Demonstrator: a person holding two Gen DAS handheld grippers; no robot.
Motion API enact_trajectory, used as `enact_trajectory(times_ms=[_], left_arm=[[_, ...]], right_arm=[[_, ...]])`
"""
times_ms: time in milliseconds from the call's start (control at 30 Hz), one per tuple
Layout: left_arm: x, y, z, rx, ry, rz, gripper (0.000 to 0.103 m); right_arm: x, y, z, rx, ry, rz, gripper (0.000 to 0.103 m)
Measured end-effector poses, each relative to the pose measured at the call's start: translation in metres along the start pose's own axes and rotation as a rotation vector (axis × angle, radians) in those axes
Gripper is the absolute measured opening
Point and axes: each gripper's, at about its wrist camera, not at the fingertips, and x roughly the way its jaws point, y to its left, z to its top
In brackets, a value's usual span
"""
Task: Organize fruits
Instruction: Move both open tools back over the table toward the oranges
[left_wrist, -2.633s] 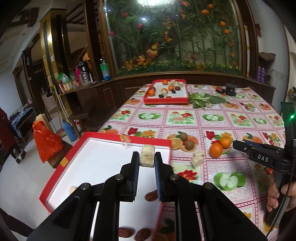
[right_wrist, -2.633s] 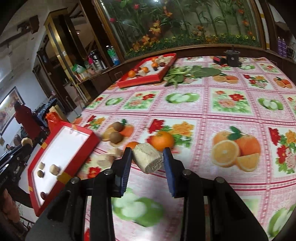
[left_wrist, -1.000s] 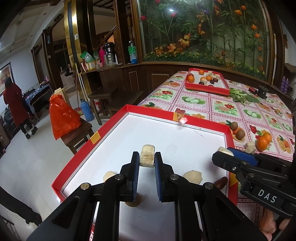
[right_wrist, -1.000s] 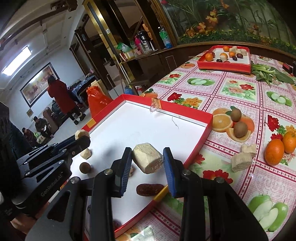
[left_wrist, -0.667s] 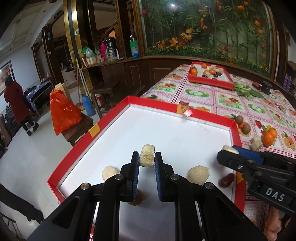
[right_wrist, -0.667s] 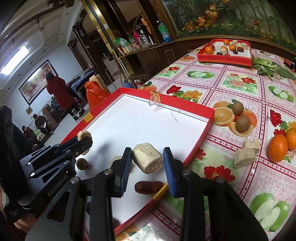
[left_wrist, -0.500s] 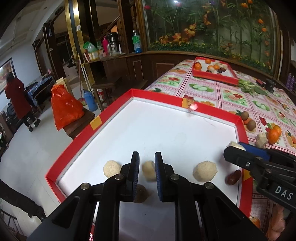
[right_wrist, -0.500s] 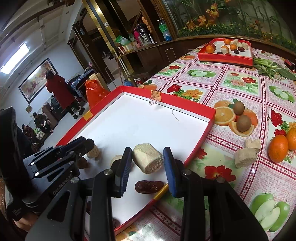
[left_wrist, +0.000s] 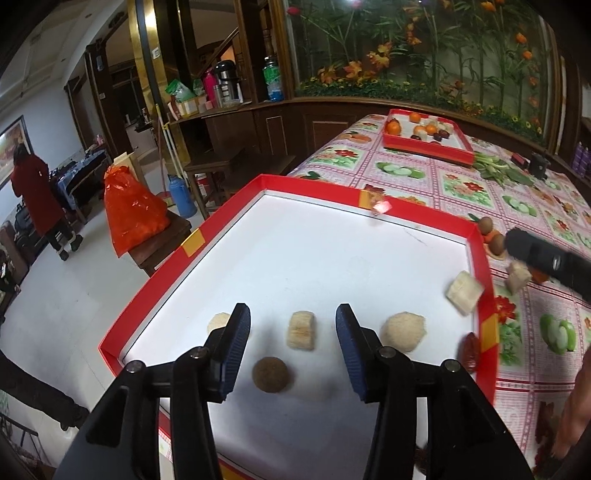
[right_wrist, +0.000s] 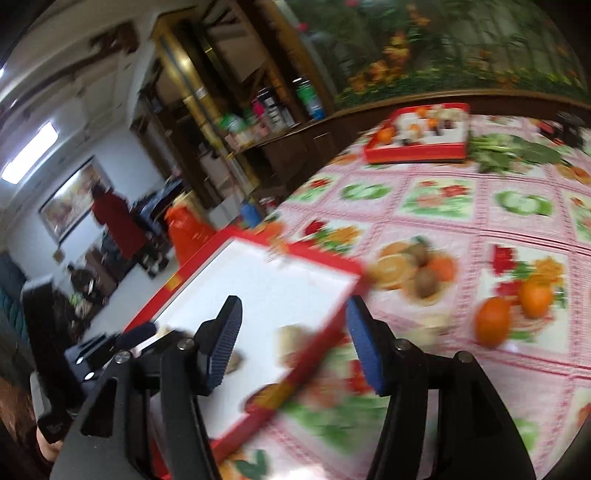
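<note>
My left gripper hangs open over the near red tray. A pale beige chunk lies on the white tray floor between its fingers. Around it lie a brown ball, a round beige piece and another beige piece half hidden by a finger. A tilted beige block is at the tray's right rim, below one finger of the right gripper. The right wrist view is blurred; there my right gripper is open above the tray corner, with a beige piece below it.
A dark date lies by the tray's right rim. On the patterned cloth are two kiwis, two oranges and a beige chunk. A second red tray with fruit and some greens are at the far end. The table edge is on the left.
Both grippers have opened. The left one let its beige chunk down onto the tray floor; the right one let go of its beige block and is swinging, blurring its view.
</note>
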Motion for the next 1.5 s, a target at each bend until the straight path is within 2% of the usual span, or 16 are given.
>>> enact_trajectory(times_ms=[233,400,733,1500], left_arm=[[-0.025,-0.032,0.009,0.075,-0.057,-0.079,0.050],[-0.035,-0.068,0.012,0.150,-0.074,-0.123,0.051],[-0.047,-0.113,0.018,0.236,-0.096,-0.143,0.056],[-0.043,-0.158,0.025,0.298,-0.094,-0.167,0.057]], right_arm=[[-0.052,-0.098,0.016,0.198,-0.072,-0.098,0.060],[-0.073,-0.127,0.017,0.222,-0.080,-0.177,0.060],[-0.077,-0.120,0.019,0.174,-0.071,-0.178,0.060],[-0.076,-0.121,0.019,0.196,-0.042,-0.188,0.060]])
